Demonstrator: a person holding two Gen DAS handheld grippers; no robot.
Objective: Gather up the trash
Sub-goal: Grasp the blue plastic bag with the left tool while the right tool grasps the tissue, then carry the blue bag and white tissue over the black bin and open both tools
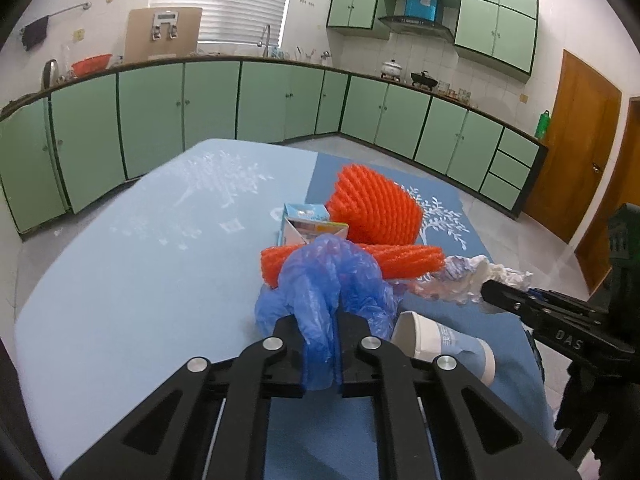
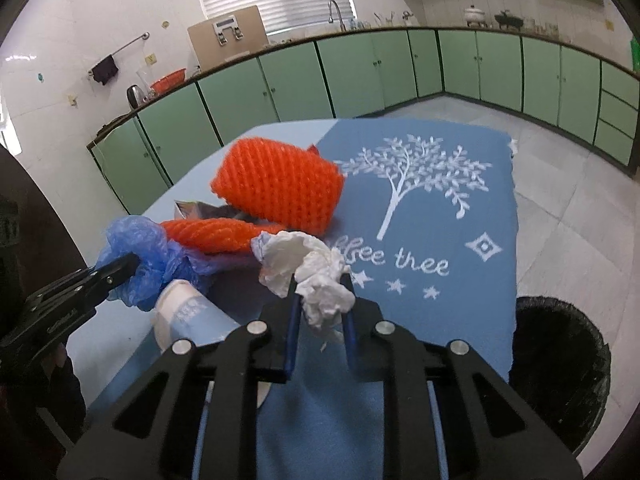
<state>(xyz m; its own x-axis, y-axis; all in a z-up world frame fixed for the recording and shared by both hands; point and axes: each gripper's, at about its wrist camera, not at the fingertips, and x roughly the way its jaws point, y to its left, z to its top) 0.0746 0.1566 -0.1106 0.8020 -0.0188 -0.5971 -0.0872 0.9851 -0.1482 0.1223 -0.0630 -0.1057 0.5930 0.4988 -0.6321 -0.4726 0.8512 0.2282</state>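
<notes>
Left gripper (image 1: 318, 322) pinches the blue plastic bag (image 1: 328, 276); right gripper (image 2: 322, 294) is clamped on the white crumpled tissue (image 2: 316, 276), both over the blue tablecloth (image 2: 440, 312). Beyond: paper cup (image 1: 444, 344) on its side, orange foam nets (image 1: 376, 204), small carton (image 1: 308, 224). Black bin (image 2: 560, 364) stands beside the table.

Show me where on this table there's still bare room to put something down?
Free: the light blue cloth left of the pile, and the tree-print mat beyond the white tissue. Crowded: the middle, where orange foam nets, carton, blue bag and paper cup bunch together.
</notes>
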